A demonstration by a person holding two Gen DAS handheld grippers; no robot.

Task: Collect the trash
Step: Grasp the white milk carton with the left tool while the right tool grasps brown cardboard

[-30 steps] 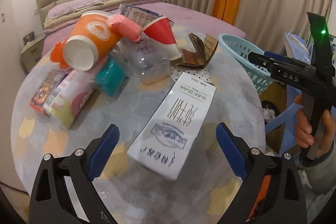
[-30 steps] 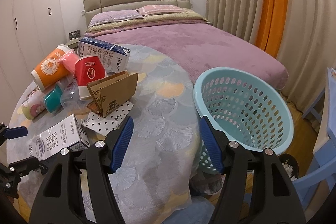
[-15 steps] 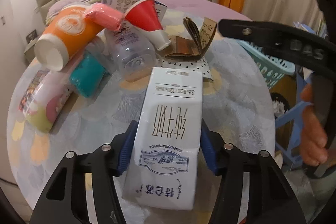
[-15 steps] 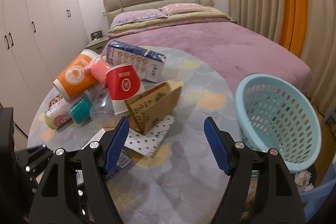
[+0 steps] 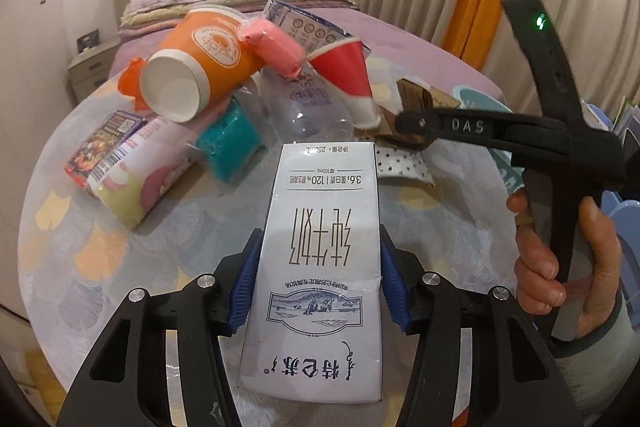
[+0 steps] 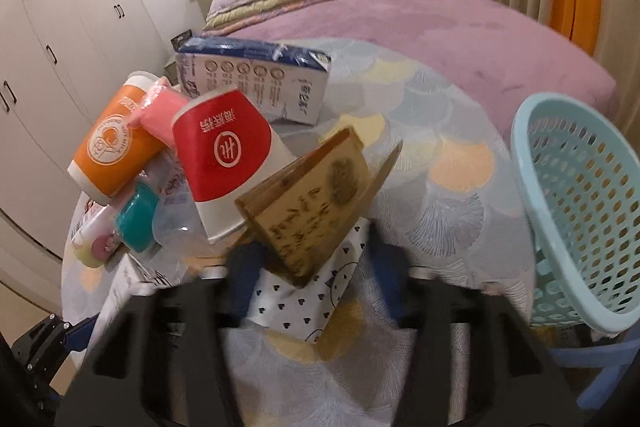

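Two hand-held tools work over a round table (image 5: 100,267) with a pale fan-patterned cloth. The left tool (image 5: 319,279) has its blue pads narrowed against both long sides of a white rectangular milk carton with black lettering (image 5: 320,267), which lies flat and points away toward the heap of rubbish. The right tool (image 6: 312,267) is blurred and its jaws are closing around a folded brown cardboard piece (image 6: 316,203) and the white heart-dotted paper box (image 6: 304,303) under it; whether the pads press yet cannot be told. Just behind lie a red paper cup (image 6: 224,163) and an orange paper cup (image 6: 112,143). A pale turquoise plastic basket (image 6: 576,211) stands beside the table on the right.
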